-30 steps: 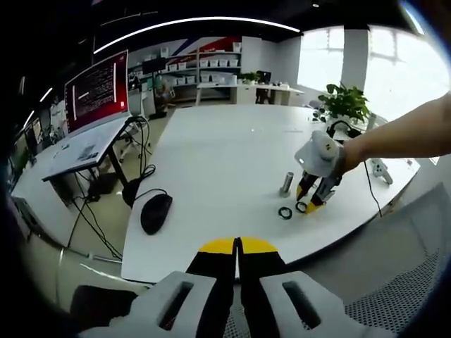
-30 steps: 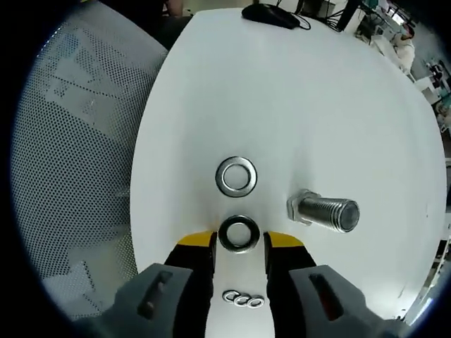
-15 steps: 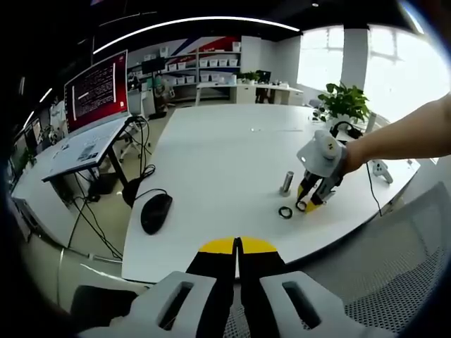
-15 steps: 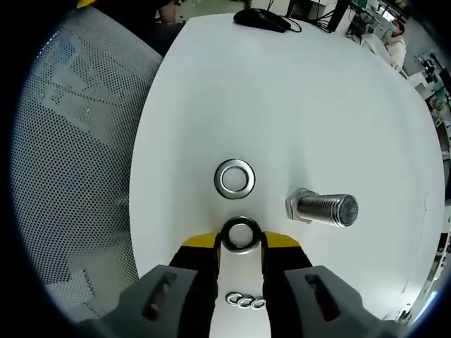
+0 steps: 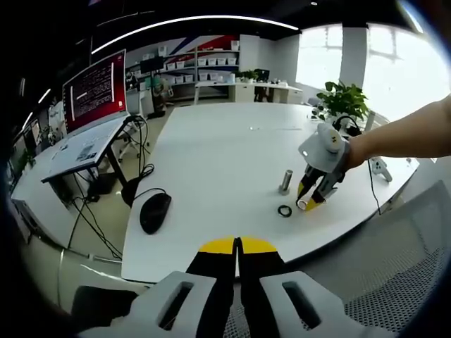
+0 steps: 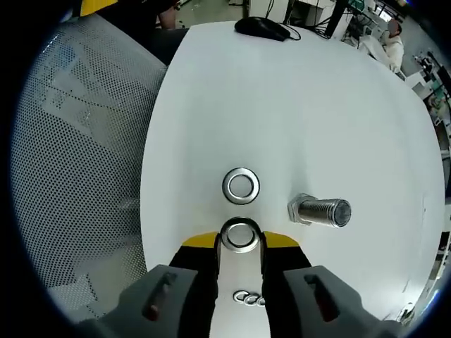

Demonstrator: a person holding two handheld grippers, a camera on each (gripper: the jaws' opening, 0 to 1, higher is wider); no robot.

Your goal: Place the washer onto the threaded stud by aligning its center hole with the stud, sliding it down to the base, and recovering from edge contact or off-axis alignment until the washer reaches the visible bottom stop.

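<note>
In the right gripper view, the right gripper (image 6: 239,243) is seen closed on a washer (image 6: 239,234), which is pinched by its rim between the 2 yellow-tipped jaws. A second ago the jaws stood open with the same washer lying flat between them on the white bench (image 6: 296,105); half a second ago they were drawn in against its edge, and now the washer appears lifted slightly, since the whole bench scene is seen from a little farther off. From this it is judged that the pickup step is complete and that the carry to the stud comes next. Just below the jaws, a small cluster of 3 thin rings (image 6: 248,298) is seen on the bench. Just beyond the held washer, a second washer (image 6: 241,186) lies flat and untouched. To its right the threaded stud (image 6: 320,211) stands on its hex base, bare of any washer, so the alignment and the slide down to the bottom stop are not yet begun. A sideways move toward the stud top is judged necessary, with the hole levelled to avoid edge contact on the threads. At the far end of the bench, a black mouse (image 6: 262,27) is seen. In the left gripper view, the left gripper (image 5: 237,248) is held back off the bench with its jaws pressed together on nothing, and the right gripper (image 5: 310,200) is seen near the stud (image 5: 285,182), raised a little compared with a second ago, with the flat washer (image 5: 285,210) beside it.
</note>
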